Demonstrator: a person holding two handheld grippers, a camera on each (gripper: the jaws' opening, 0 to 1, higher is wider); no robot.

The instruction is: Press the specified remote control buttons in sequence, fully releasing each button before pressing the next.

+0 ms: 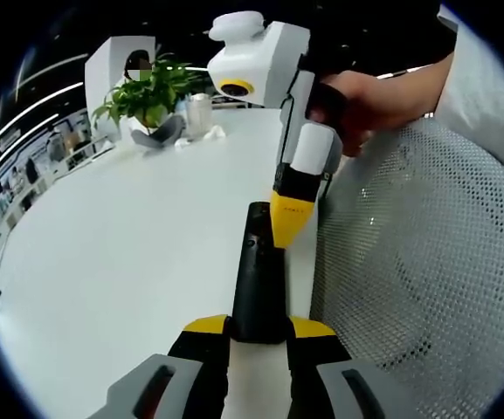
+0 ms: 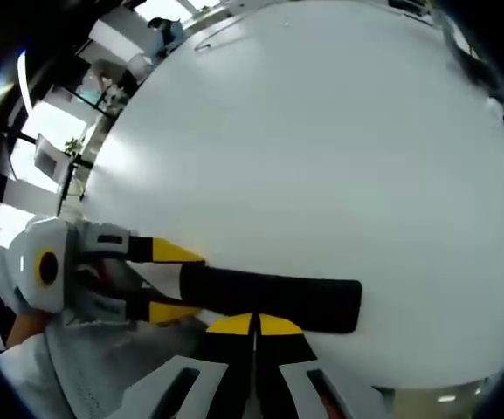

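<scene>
a: where is the remote control found?

b: flat on the white tabletop, near its edge, one end pinched by the left gripper.

a: and the right gripper?

b: pressed together, tips set against the remote's top face.

a: handling?

b: judged light, rigid, smooth-sided; best clamped across its narrow sides, clear of the buttons.

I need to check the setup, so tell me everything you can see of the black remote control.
The remote control is a long, slim black bar, matte and plastic-looking, lying flat on the white table near its edge. The left gripper clamps one end between its yellow-tipped jaws. The right gripper, jaws together, has its yellow tip down on the top face near the far end. Its buttons are too dark to make out.
</scene>
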